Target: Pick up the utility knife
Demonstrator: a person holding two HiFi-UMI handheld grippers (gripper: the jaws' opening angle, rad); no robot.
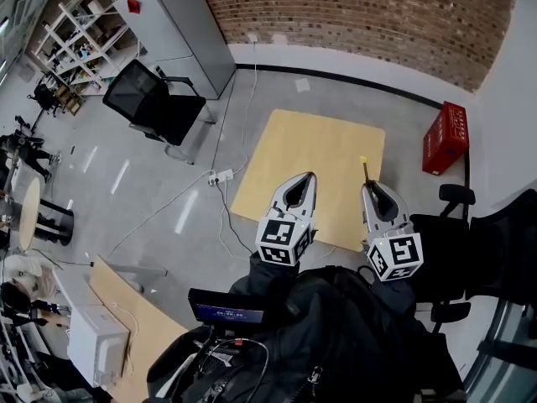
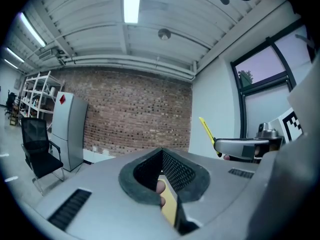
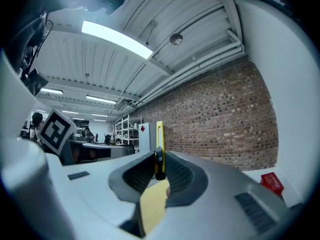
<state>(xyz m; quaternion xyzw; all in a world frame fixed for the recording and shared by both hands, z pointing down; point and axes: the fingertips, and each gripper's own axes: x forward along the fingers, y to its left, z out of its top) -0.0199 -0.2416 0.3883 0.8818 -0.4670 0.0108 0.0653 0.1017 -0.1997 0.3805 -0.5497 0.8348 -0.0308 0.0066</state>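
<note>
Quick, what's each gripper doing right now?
Left gripper: closed, nothing between its jaws.
Right gripper: closed on the yellow utility knife, which sticks out past the jaws.

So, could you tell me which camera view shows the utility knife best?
The right gripper view: the yellow utility knife sits centred and close up, clamped between the right gripper's jaws. The head view shows it small, poking out beyond that gripper; the left gripper view catches it from the side, off to the right.

Bright, even light falls from ceiling strip lights (image 2: 131,4), leaving pale glare streaks on the grey floor (image 1: 117,179), while both gripper views bend strongly and darken at their edges.
</note>
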